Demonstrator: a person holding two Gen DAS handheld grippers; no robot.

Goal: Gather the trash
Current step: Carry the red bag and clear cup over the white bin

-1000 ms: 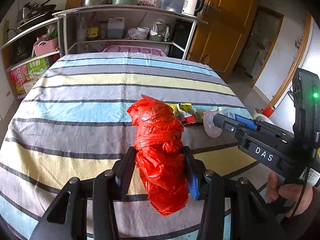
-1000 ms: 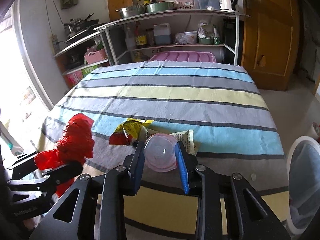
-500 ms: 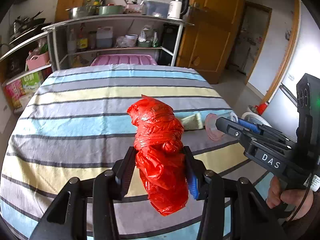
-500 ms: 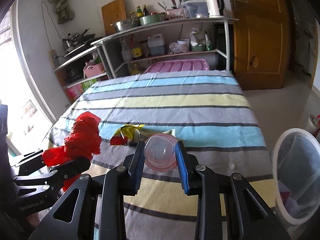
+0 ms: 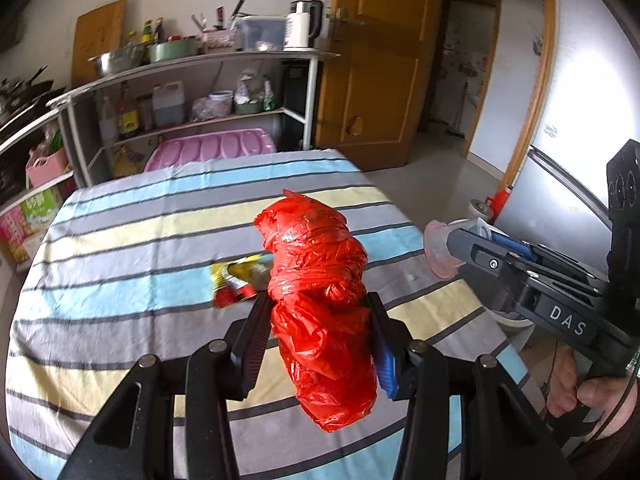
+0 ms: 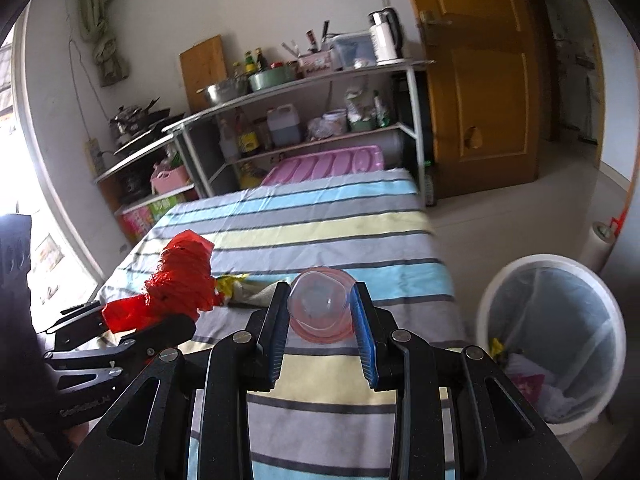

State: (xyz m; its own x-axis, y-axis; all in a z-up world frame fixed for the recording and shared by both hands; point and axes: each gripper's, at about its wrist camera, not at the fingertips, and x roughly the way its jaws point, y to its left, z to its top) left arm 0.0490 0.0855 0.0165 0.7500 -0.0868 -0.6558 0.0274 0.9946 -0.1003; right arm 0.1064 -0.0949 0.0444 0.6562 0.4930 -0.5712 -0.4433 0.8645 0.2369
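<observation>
My left gripper is shut on a knotted red plastic bag, held above the striped tablecloth. The same red bag shows at the left of the right wrist view. My right gripper is shut on a clear pink plastic cup, lifted over the table's right side. That cup and the right gripper appear at the right of the left wrist view. A yellow and red wrapper and a crumpled pale wrapper lie on the cloth.
A white bin with a clear liner and some rubbish stands on the floor right of the table. Metal shelves with pots and bottles stand behind the table, next to a wooden door. A hand grips the right tool's handle.
Both grippers have risen and swung to the right with their loads. The white bin has come fully into the right wrist view. The wrappers stay on the cloth.
</observation>
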